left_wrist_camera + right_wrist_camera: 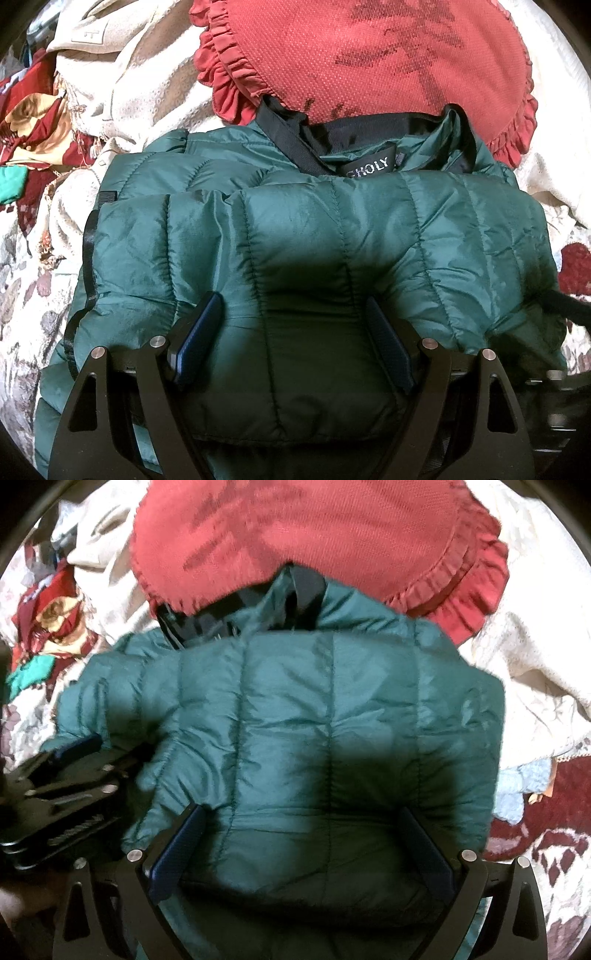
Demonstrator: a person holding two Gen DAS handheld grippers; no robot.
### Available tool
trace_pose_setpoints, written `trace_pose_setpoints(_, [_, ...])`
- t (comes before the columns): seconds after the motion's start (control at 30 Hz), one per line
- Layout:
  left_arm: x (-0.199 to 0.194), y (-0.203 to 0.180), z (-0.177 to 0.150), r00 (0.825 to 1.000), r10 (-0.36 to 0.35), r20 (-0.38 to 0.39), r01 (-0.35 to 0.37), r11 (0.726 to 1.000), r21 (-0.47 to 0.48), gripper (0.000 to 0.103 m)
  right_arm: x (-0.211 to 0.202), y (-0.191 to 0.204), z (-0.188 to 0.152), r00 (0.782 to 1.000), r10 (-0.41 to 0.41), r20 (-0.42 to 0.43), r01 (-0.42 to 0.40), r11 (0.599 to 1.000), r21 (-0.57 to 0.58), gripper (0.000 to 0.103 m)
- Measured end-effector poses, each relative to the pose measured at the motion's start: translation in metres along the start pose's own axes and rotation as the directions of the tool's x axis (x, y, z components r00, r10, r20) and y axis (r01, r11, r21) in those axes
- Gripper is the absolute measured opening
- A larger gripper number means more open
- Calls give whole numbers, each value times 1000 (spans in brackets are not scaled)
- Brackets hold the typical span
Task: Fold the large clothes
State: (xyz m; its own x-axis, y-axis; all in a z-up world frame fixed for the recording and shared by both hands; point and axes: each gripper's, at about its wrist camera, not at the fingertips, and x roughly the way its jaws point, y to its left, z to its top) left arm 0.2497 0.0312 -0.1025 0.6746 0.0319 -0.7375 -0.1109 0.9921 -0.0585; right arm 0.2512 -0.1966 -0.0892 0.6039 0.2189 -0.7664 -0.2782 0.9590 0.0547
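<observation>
Bedding with a floral print [22,295] carries the folded green puffer jacket [314,240], its collar touching a red ruffled cushion [369,55]. Both the left gripper [291,332] and the right gripper [303,842] hang spread wide over its near edge, clasping nothing.

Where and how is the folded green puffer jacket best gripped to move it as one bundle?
Judging by its pose, grip the green puffer jacket at its thick near folded edge, coming in low from the near side. Both open grippers, left gripper and right gripper, already straddle that edge. The collar end lies against the red ruffled cushion.
</observation>
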Motion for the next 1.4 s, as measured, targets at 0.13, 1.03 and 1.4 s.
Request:
trace_pose_setpoints(0.13, [-5, 3, 2, 1000, -20, -16, 20, 1000, -11, 81, -43, -12, -10, 999, -18, 28, 17, 1000, 21, 102])
trace_pose_setpoints(1.03, [-182, 162, -118, 997, -29, -69, 34, 997, 72, 82, -161, -74, -169, 989, 134, -65, -127, 986, 104, 99])
trace_pose_setpoints(1.4, [-188, 212, -192, 991, -89, -95, 83, 994, -67, 82, -162, -80, -244, 874, 467, -132, -447, 881, 154, 99])
